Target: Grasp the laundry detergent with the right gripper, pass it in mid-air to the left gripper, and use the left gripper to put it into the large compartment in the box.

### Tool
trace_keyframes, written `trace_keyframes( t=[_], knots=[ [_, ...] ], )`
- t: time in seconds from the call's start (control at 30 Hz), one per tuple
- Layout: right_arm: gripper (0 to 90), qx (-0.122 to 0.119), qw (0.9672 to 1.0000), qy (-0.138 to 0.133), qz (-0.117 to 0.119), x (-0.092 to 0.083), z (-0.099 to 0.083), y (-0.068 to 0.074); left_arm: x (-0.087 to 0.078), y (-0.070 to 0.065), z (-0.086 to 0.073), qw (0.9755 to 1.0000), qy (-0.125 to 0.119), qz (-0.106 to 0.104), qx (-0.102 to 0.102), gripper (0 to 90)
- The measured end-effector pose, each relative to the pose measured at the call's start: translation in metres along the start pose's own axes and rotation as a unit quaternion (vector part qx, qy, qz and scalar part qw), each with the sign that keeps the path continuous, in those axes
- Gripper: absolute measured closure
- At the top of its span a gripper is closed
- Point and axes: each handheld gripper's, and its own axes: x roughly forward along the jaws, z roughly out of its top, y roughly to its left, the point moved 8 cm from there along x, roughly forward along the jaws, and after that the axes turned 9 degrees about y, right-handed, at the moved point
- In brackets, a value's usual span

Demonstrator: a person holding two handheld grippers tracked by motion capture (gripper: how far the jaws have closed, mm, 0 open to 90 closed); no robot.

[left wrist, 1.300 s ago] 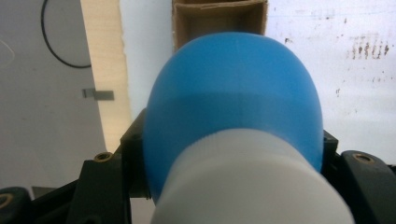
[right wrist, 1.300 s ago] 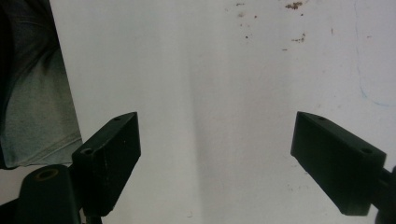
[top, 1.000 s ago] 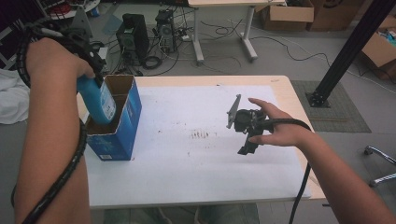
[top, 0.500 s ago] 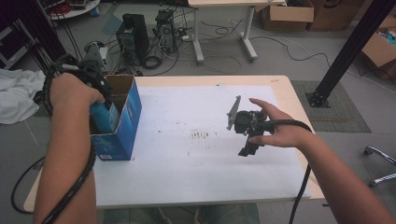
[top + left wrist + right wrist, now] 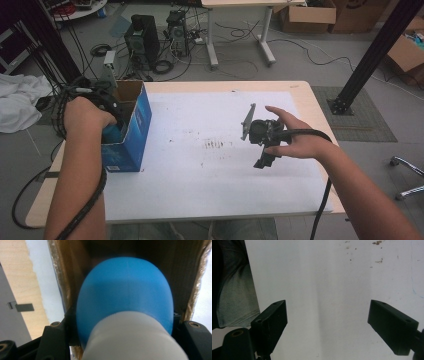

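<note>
A blue cardboard box (image 5: 131, 136), open at the top, stands on the left part of the white mat (image 5: 200, 190). My left gripper (image 5: 113, 124) reaches down into it, shut on a blue bottle (image 5: 115, 134) with a white end. In the left gripper view the blue bottle (image 5: 125, 287) sits between the jaws, its white end (image 5: 132, 340) nearest the camera, with the box's brown inner walls (image 5: 66, 277) around it. My right gripper (image 5: 263, 158) hovers over the right part of the mat. Its jaws (image 5: 327, 315) are open with nothing between them.
The mat carries small brown specks (image 5: 215, 145) near its middle. The wooden table edge (image 5: 45, 200) shows left of the box. On the floor behind the table stand computer cases (image 5: 145, 40), cables and cardboard boxes (image 5: 305, 17). A black post (image 5: 370, 55) rises at the right.
My left hand has come down and lowered the blue bottle from above the box into its opening. The right hand and its gripper have stayed where they were.
</note>
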Motion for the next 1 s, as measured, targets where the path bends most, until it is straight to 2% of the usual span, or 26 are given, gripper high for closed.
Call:
trace_keyframes(
  t=[0.1,0.3,0.53,0.6,0.63,0.73,0.77,0.9,1.0],
  knots=[
    [15.8,0.001,1.0000,0.000,0.000,-0.001,0.000,0.001,0.004,-0.005,0.001,0.9999,0.001,0.000,0.011,38.5],
    [15.6,0.004,1.0000,0.001,0.002,0.000,0.000,0.001,0.011,-0.009,0.005,0.9999,0.005,0.002,0.015,38.4],
    [15.5,0.006,1.0000,-0.003,0.004,0.000,-0.002,0.000,0.021,-0.004,0.007,0.9999,0.005,0.005,0.013,38.5],
    [15.6,0.007,1.0000,-0.002,0.005,0.000,-0.002,0.000,0.021,-0.002,0.008,0.9999,-0.003,0.001,0.013,38.5],
    [15.7,0.000,1.0000,-0.007,0.002,0.000,-0.001,-0.001,0.021,-0.001,0.009,0.9999,-0.005,0.002,0.016,38.5],
    [15.7,0.004,1.0000,-0.001,0.005,0.000,-0.002,0.000,0.021,-0.001,0.008,0.9997,-0.004,0.005,0.023,38.5],
    [15.6,0.004,1.0000,-0.002,0.005,0.000,-0.002,0.000,0.022,-0.002,0.009,0.9998,-0.005,0.004,0.020,38.5],
    [15.6,0.004,1.0000,-0.002,0.006,0.000,-0.002,0.000,0.022,0.000,0.009,0.9999,-0.003,-0.008,-0.014,38.3],
    [15.8,0.005,0.9999,-0.004,0.012,0.000,-0.002,0.000,0.022,0.000,0.008,0.9999,0.000,-0.006,-0.011,38.3]
  ],
)
